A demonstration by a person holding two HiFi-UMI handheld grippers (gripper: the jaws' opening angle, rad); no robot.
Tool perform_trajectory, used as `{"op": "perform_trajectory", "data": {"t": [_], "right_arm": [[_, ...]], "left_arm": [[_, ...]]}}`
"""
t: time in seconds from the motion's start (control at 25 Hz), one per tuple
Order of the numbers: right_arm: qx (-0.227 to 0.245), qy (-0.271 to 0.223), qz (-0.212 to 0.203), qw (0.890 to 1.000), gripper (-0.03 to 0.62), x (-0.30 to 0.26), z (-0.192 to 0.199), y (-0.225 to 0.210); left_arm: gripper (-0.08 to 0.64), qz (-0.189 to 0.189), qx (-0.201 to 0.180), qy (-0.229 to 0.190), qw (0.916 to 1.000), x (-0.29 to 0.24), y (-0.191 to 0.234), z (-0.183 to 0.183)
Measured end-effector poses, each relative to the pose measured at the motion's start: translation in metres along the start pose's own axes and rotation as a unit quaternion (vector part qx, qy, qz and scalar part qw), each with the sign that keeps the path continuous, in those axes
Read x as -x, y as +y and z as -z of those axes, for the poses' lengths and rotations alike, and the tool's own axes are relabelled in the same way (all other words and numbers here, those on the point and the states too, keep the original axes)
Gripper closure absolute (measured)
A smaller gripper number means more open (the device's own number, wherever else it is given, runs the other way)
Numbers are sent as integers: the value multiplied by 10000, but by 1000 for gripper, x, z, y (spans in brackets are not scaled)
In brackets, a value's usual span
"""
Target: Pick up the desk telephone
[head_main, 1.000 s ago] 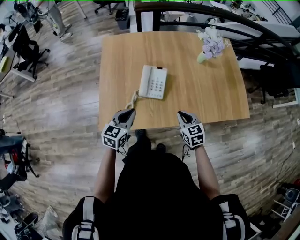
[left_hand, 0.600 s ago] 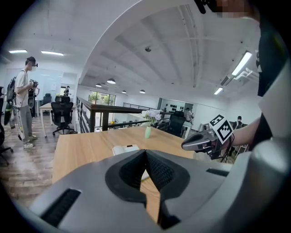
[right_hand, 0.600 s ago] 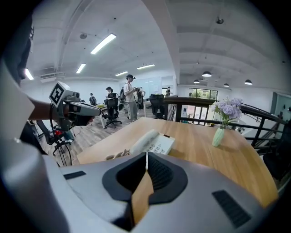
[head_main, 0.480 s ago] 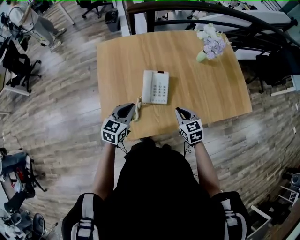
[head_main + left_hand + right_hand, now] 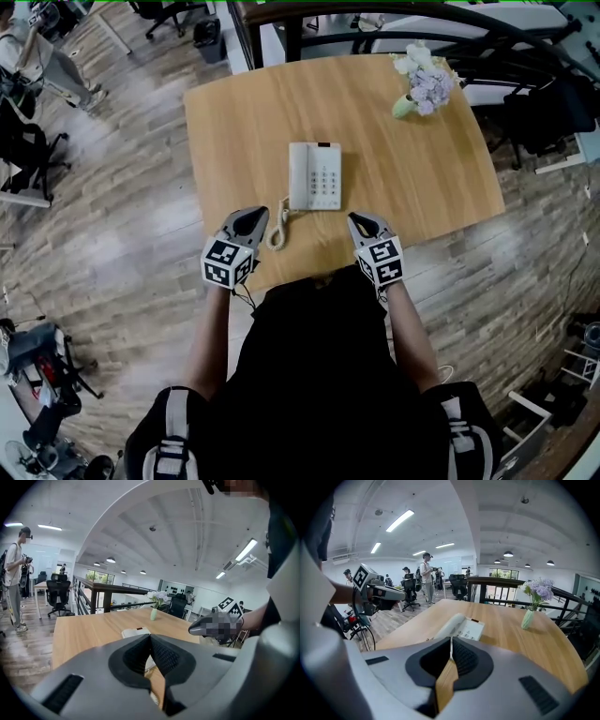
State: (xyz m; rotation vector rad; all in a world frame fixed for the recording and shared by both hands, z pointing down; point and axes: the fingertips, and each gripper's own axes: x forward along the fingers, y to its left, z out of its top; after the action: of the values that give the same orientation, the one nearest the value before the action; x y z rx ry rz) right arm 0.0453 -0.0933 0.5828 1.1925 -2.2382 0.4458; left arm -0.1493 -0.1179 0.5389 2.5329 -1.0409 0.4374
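The table (image 5: 244, 122) offers bare wood on all sides of the desk telephone (image 5: 315, 175). On its left, the wood is free up to the table edge. On its right, it is free up to the vase of flowers (image 5: 424, 86), which stands well apart in the far right corner. The coiled cord (image 5: 278, 223) lies at the telephone's near left corner, just beside the left gripper (image 5: 251, 216), and is the only obstacle there. Between the right gripper (image 5: 360, 220) and the telephone there is only bare wood. A dark railing (image 5: 375, 14) closes the room behind the table's far edge.
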Motion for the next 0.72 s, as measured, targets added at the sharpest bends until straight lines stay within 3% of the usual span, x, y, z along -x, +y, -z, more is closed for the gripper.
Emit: {"op": "perform_trajectory", "data": {"t": [0.44,0.72], "right_arm": [[55,109,-122,9999,565,-26,-9,-7],[61,218,-364,9991,565,-55,-17,-22]], "left_arm": [[538,-166,303,-10,9994,-3,18,9],[538,-231,841,81,9962,-19,33,21]]}}
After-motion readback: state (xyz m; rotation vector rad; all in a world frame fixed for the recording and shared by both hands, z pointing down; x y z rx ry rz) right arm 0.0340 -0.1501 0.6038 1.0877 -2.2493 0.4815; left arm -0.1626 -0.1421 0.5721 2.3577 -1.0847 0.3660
